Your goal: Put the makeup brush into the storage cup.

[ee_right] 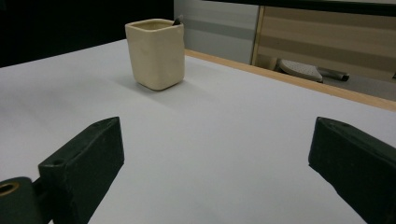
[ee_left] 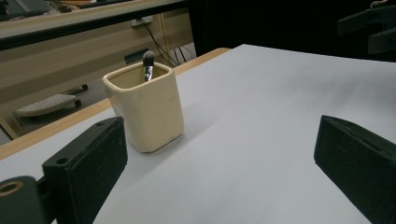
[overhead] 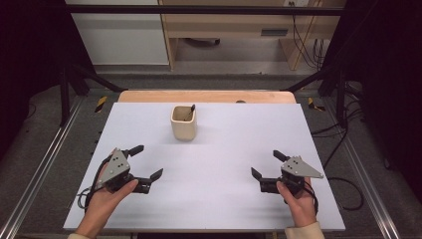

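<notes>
Both grippers, left (overhead: 148, 162) and right (overhead: 266, 163), wide apart, empty; cream cup (overhead: 183, 123) with perhaps a brush (ee_left: 148, 65)

A grey floor (overhead: 209, 82) lies beyond the white-topped table (overhead: 239, 149), with wooden furniture (overhead: 234, 25) behind.

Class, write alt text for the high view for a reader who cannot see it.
A cream cup holding a dark-tipped brush stands toward the far side of a white table. Nearer, the left gripper and right gripper rest open, apart from it.

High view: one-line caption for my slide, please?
Both open grippers, left and right, rest apart on the white table, facing a cream cup holding a brush.
</notes>
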`<state>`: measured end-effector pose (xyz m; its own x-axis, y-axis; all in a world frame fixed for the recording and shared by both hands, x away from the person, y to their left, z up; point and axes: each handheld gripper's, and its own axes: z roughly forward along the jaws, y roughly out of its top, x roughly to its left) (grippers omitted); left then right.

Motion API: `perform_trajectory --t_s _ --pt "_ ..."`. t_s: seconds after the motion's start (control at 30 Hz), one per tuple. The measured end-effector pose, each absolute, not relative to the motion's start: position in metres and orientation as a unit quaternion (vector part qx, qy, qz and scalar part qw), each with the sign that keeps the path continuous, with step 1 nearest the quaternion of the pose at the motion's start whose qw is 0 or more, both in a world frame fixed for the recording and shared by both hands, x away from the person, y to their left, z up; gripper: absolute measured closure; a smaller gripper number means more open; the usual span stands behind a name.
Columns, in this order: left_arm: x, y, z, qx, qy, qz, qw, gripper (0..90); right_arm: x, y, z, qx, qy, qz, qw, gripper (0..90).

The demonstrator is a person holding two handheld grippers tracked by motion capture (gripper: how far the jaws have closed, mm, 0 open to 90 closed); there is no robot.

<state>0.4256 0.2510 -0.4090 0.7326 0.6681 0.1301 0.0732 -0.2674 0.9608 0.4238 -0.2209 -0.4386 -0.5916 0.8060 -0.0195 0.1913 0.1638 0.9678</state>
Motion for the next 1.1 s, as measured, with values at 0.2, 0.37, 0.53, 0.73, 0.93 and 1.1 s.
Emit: perform_trajectory --t_s 0.2,0.37,0.53,0.73,0.93,1.1 --pt "0.422 0.264 -0.409 0.742 0.253 0.275 0.556 2.3 0.422 -0.223 -0.438 0.346 0.709 0.545 0.286 3.9" --pt "0.420 0.271 -0.410 0.737 0.254 0.281 0.560 2.7 0.421 -0.223 -0.439 0.341 0.706 0.549 0.289 3.8" --pt "0.418 0.278 -0.409 0.736 0.248 0.288 0.560 3.3 0.420 -0.225 -0.439 0.337 0.709 0.548 0.289 3.9" --pt "0.416 0.285 -0.412 0.730 0.250 0.294 0.565 3.7 0.418 -0.229 -0.440 0.335 0.711 0.545 0.294 3.8" --pt "0.414 0.291 -0.417 0.721 0.255 0.297 0.571 3.7 0.416 -0.236 -0.441 0.337 0.708 0.544 0.299 3.8" --pt "0.413 0.293 -0.425 0.716 0.258 0.304 0.573 3.9 0.414 -0.241 -0.441 0.343 0.705 0.543 0.302 3.8"
